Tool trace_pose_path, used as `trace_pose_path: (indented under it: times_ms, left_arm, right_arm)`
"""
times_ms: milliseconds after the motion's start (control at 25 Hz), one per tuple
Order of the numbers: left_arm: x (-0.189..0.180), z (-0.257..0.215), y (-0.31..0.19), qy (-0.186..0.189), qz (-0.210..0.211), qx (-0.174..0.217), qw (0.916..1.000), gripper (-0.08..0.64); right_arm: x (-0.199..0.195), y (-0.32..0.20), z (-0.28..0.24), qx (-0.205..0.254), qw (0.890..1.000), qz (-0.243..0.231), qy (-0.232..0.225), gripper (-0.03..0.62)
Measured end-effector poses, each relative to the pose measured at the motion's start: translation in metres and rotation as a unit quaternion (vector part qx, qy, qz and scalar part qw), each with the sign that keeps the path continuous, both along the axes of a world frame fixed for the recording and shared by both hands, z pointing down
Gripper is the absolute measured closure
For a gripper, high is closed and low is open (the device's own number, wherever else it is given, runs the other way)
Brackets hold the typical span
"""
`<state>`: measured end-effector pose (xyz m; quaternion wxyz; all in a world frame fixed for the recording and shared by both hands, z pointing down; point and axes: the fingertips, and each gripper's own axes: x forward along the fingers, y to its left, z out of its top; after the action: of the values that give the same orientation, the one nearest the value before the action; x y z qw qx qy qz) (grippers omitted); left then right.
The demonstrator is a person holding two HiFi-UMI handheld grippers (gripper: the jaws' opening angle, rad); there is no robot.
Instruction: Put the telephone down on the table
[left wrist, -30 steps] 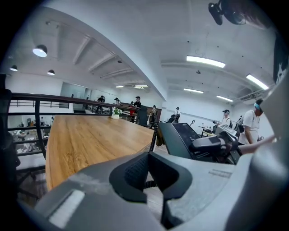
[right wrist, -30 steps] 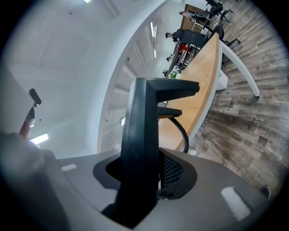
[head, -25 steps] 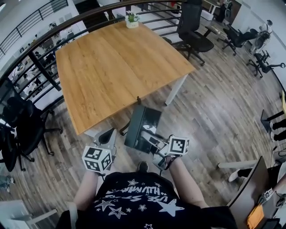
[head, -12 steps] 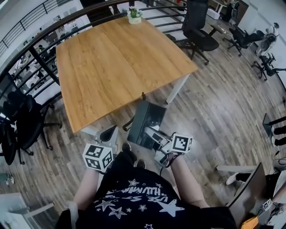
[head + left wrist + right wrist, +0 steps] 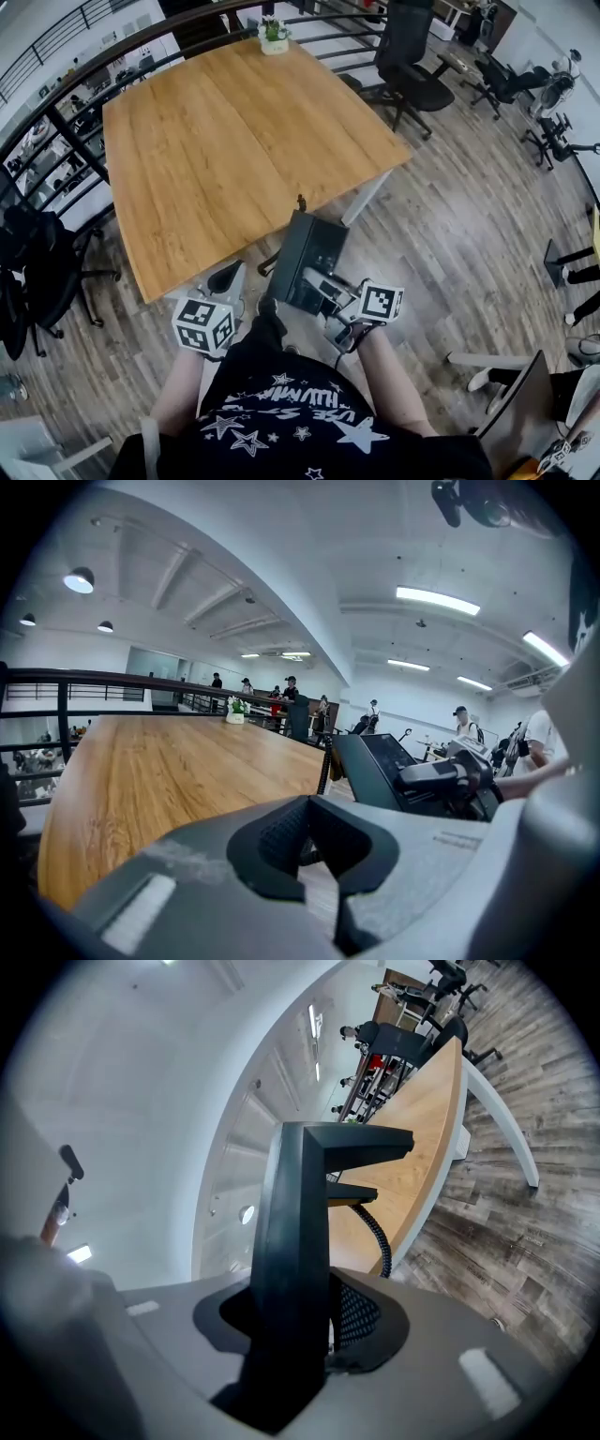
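Note:
The black desk telephone (image 5: pixel 305 258) hangs in the air just off the near edge of the wooden table (image 5: pixel 216 141), above the floor. My right gripper (image 5: pixel 319 286) is shut on its near end; in the right gripper view the telephone (image 5: pixel 300 1241) stands up between the jaws of the right gripper (image 5: pixel 309 1335), its coiled cord (image 5: pixel 373 1227) trailing beside it. My left gripper (image 5: pixel 225 281) is lower left of the telephone and holds nothing. In the left gripper view the left gripper (image 5: pixel 314 841) has its jaws a little apart, the telephone (image 5: pixel 384 766) to its right.
A small potted plant (image 5: pixel 274 37) stands at the table's far edge. Black office chairs sit at the far right (image 5: pixel 412 66) and at the left (image 5: pixel 47 272). A railing (image 5: pixel 66 131) runs behind the table. Wood floor (image 5: pixel 450 216) lies to the right.
Both grippers and the held telephone have moved toward the table, whose near edge now lies closer. The grip on the telephone is unchanged.

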<state>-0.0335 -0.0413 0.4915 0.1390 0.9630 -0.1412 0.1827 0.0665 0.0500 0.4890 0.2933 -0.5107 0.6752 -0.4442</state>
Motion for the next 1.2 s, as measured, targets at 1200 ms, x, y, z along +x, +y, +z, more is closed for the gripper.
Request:
trace_pose_path:
  times_ms: [1200]
  left_arm:
    - [0.104,0.017,-0.199,0.016,-0.010,-0.013,0.9997,0.558]
  right_arm:
    - [0.101,-0.218,0.000,-0.010,0.998,-0.043,0.034,0.431]
